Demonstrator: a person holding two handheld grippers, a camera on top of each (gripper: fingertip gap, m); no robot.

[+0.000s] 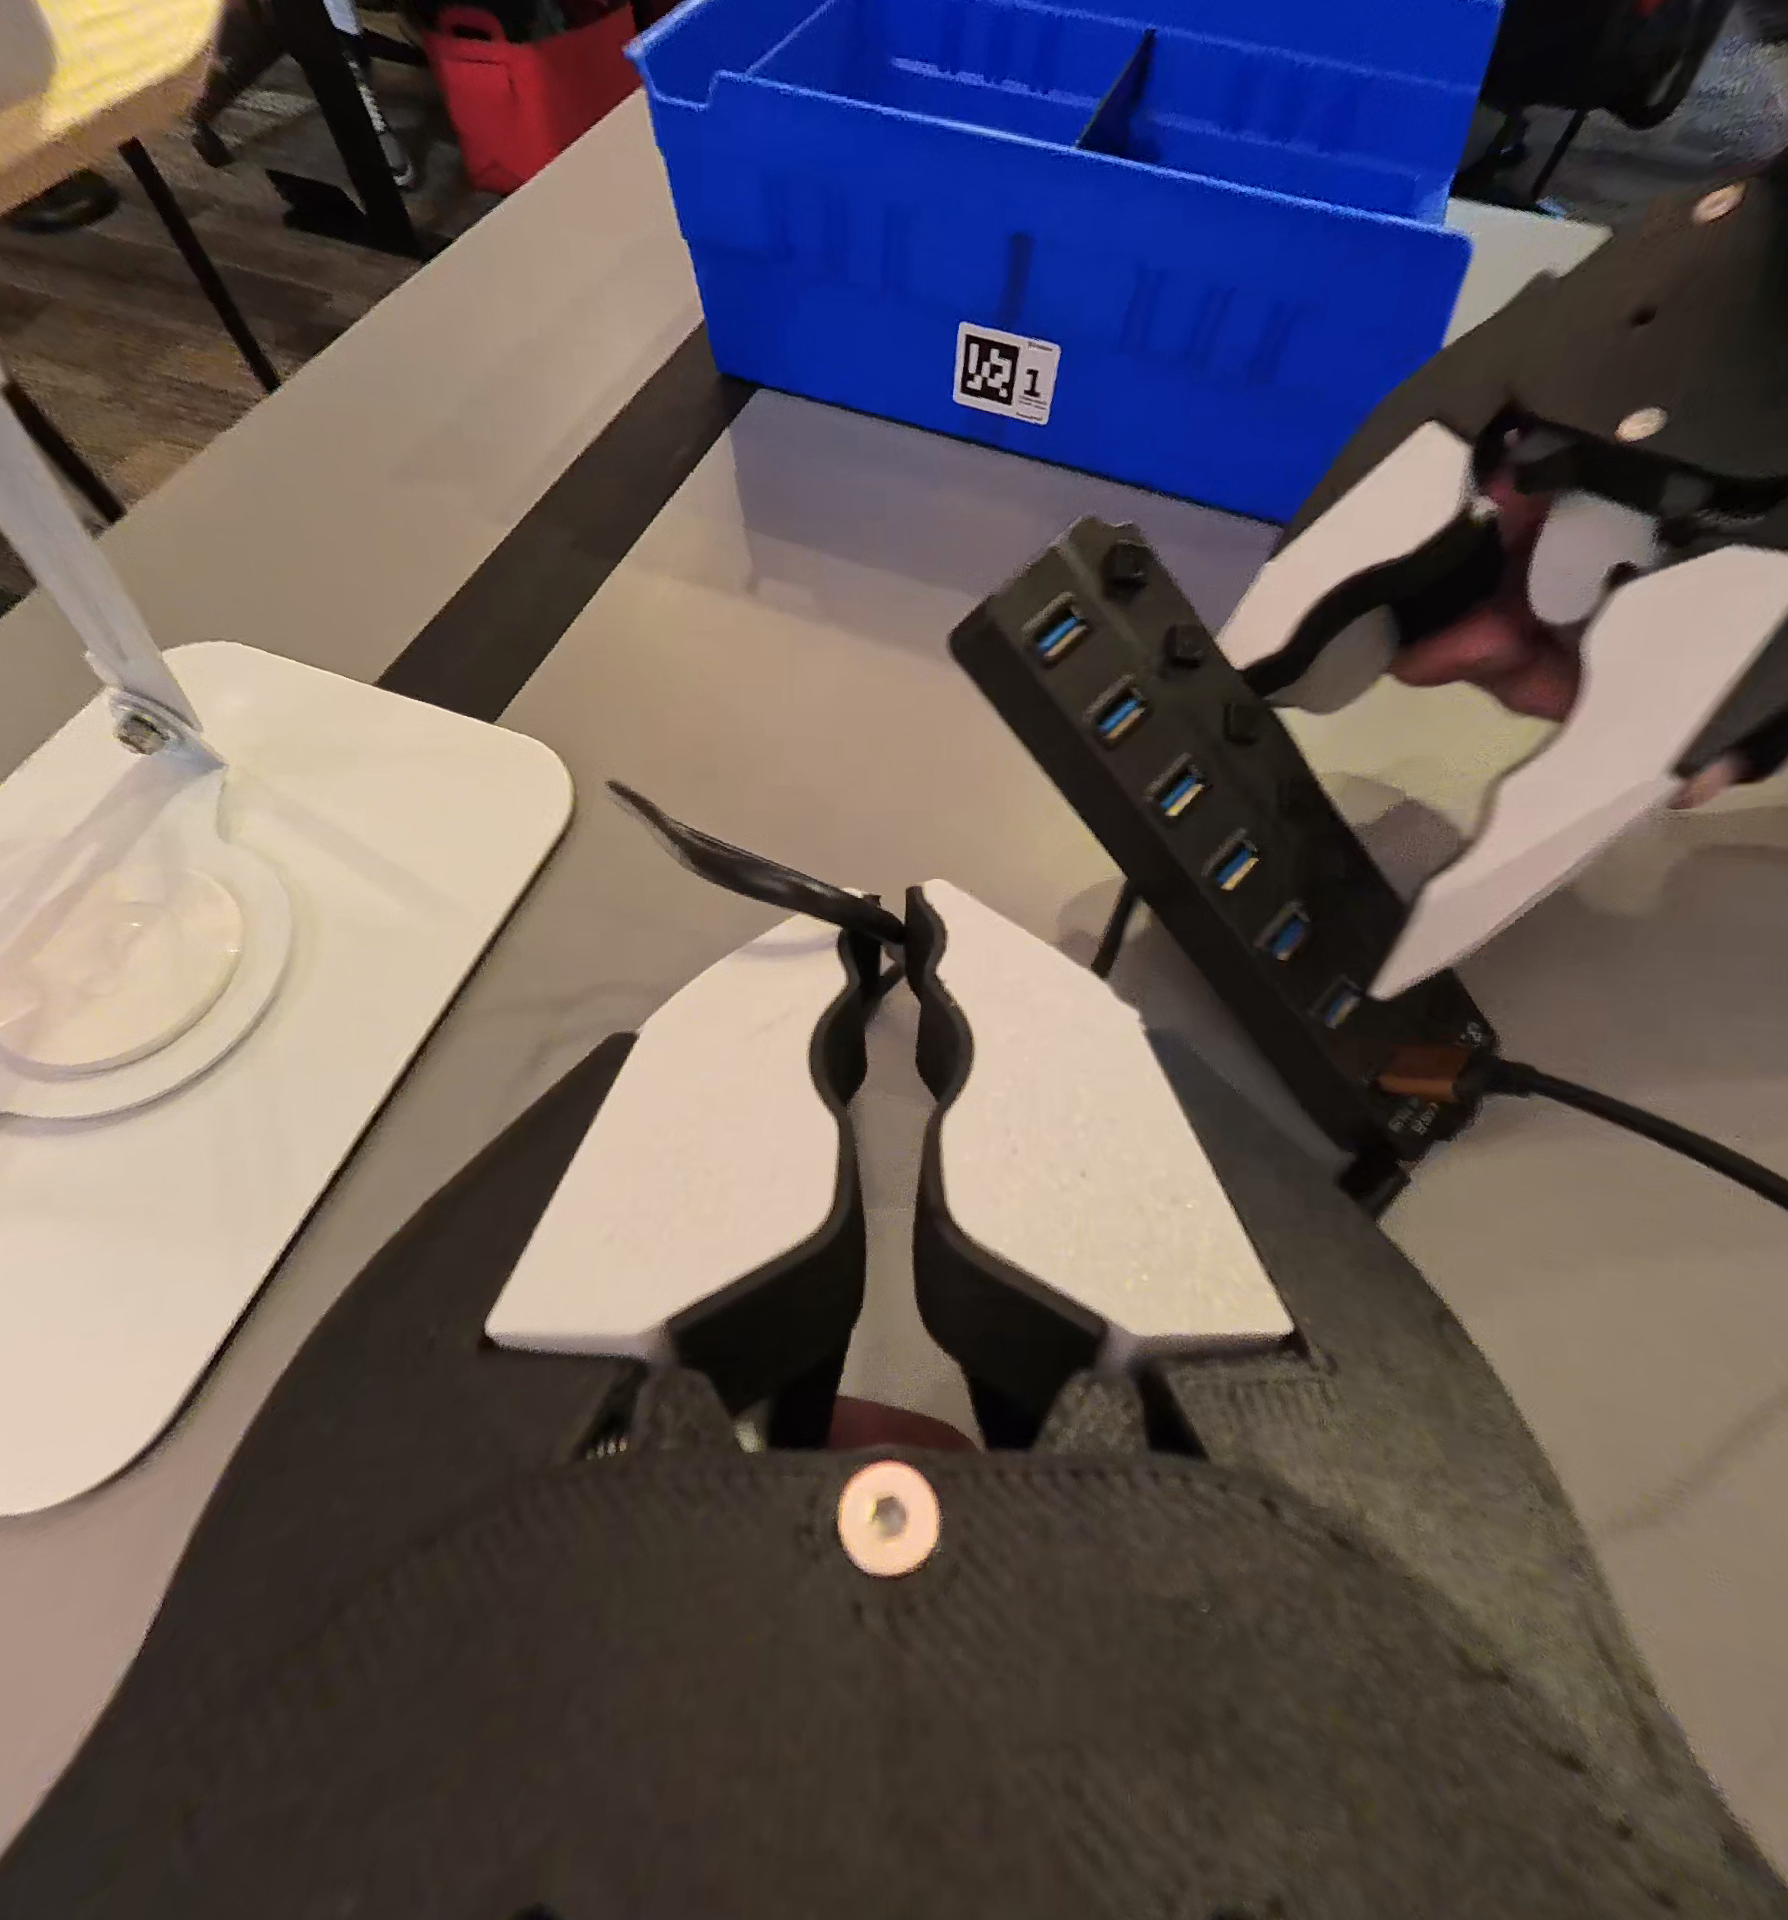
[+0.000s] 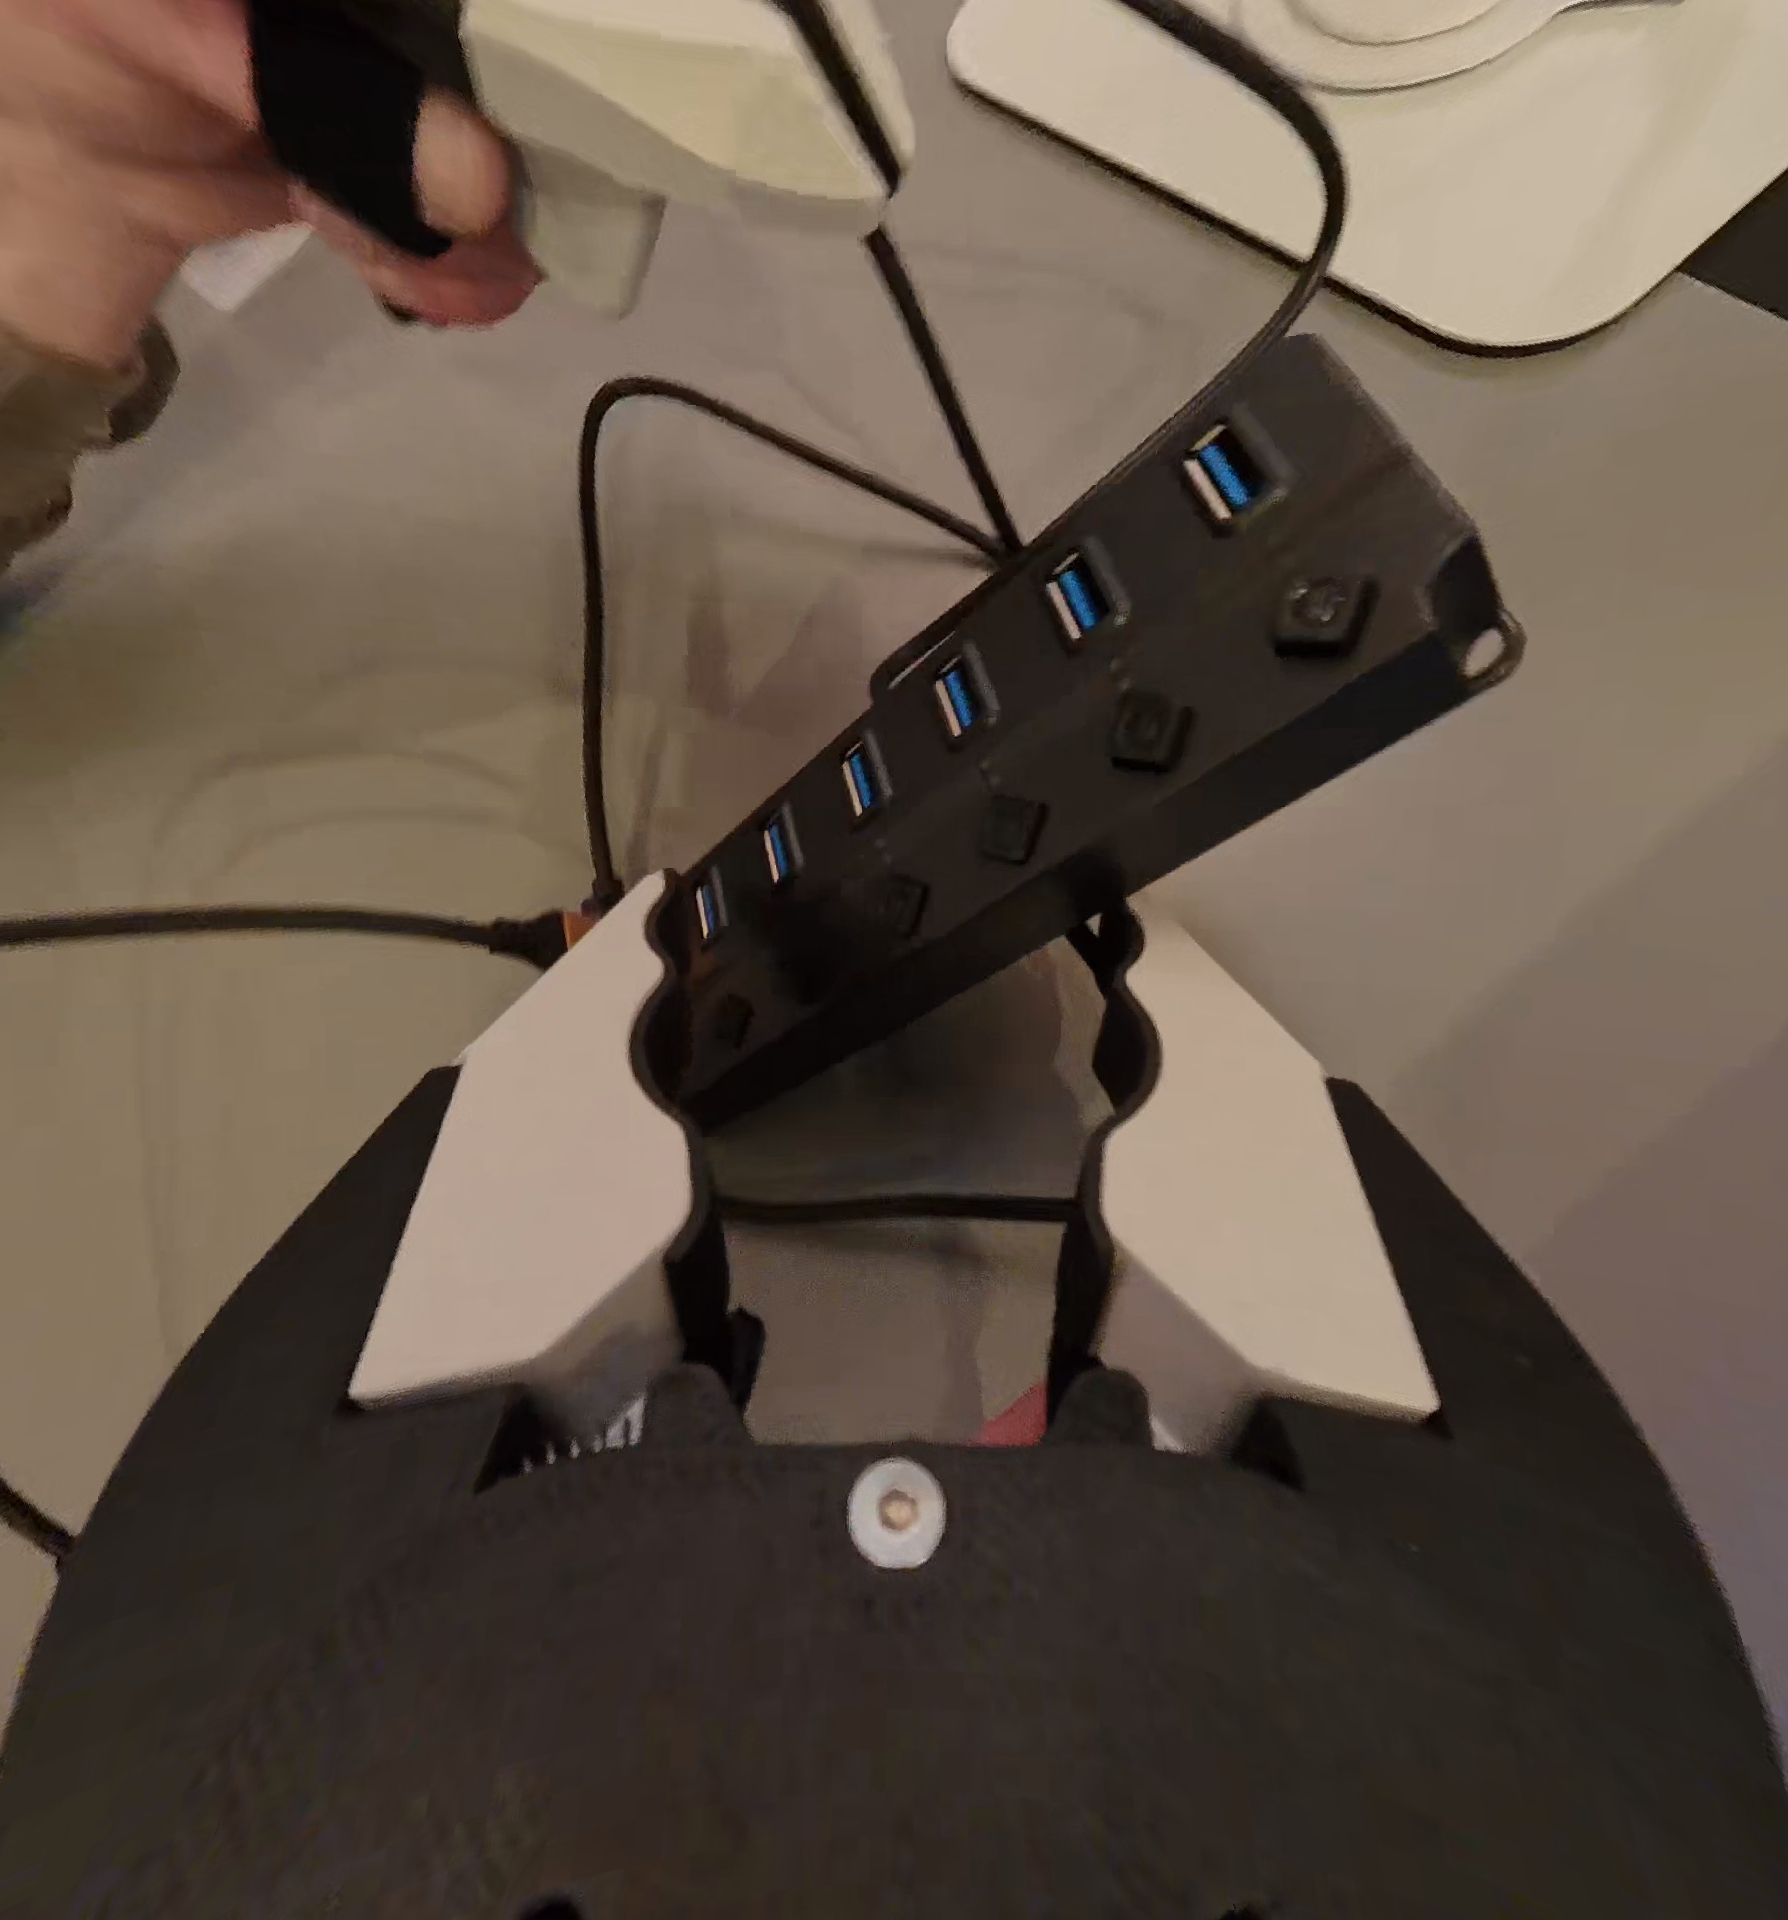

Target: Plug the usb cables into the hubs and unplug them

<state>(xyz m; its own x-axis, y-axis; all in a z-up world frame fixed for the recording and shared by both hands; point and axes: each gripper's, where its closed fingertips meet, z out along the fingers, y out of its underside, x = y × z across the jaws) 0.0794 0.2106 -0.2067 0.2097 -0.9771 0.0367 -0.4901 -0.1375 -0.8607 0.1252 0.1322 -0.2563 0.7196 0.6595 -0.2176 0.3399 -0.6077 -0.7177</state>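
Black moulded plastic made up the USB hub [image 2: 1098, 717], a long rigid bar judged light and stiff, with smooth faces likely to slip unless pinched across its narrow sides. It was tilted, one end raised off the grey surface [image 1: 817, 623] and the other low, where a thick black lead [image 1: 1648, 1143] entered it. A row of blue-tongued ports [image 1: 1176, 792] ran along one face, each beside a small black button; all visible ports were empty. The right gripper [image 2: 895, 940] was clamped across the hub's lower end, fingers part-spread to its width. The left gripper [image 1: 895, 920] was pressed nearly together, pinching a thin black USB cable [image 1: 755, 868] at or near its plug, just left of the hub. The cable was judged limp and light; hold is best taken on the hard plug body, since the cord would buckle under insertion force. A blue bin [image 1: 1077, 260] and a white lamp base [image 1: 246, 935] stood behind and left.
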